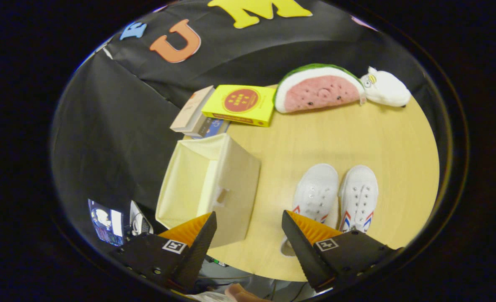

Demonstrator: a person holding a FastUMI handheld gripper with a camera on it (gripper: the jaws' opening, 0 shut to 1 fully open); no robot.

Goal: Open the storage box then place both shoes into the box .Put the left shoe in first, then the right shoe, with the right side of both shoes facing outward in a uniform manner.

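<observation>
Tool [249,218] fingers apart, above table btwn box [208,186] & shoes [336,197].

The storage box [214,184] looks like matt cream fabric over stiff panels, and the two shoes [336,197] beside it are white canvas with small metal eyelets. They rest on a smooth, pale wood-look table [336,138] with a soft sheen. The gripper [249,224], fingers spread apart over bare tabletop, has ribbed pads [310,228] on matt hard-plastic bodies
</observation>
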